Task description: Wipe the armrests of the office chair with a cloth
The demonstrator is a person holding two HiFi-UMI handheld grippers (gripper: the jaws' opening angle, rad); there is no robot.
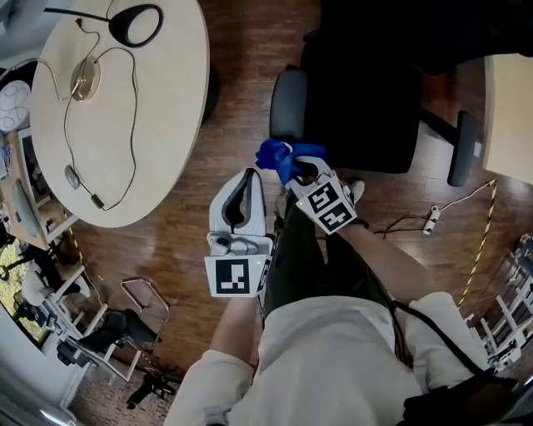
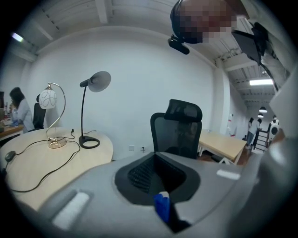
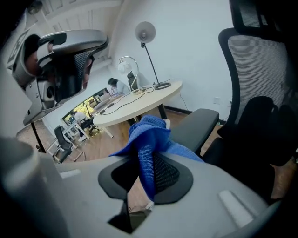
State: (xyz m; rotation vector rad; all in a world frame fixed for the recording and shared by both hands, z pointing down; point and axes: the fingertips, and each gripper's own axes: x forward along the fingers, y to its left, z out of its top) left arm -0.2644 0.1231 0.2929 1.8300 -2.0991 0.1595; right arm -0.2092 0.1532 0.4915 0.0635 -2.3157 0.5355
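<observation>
The black office chair (image 1: pixel 358 100) stands just ahead of me; its near armrest (image 1: pixel 287 104) is at the left and the other armrest (image 1: pixel 463 148) at the right. My right gripper (image 1: pixel 293 164) is shut on a blue cloth (image 1: pixel 277 155), held bunched a little short of the near armrest. In the right gripper view the cloth (image 3: pixel 149 139) drapes over the jaws, with the armrest pad (image 3: pixel 198 125) right behind it. My left gripper (image 1: pixel 247 176) hangs to the left of the right one, shut and holding nothing. From its own view it faces the chair's backrest (image 2: pixel 179 130).
A round wooden table (image 1: pixel 158 125) with a desk lamp (image 1: pixel 133 23) and cords stands at the left. A rectangular desk (image 1: pixel 510 116) is at the right. A power strip with its cable (image 1: pixel 430 220) lies on the wooden floor. Folded frames (image 1: pixel 125 324) sit at lower left.
</observation>
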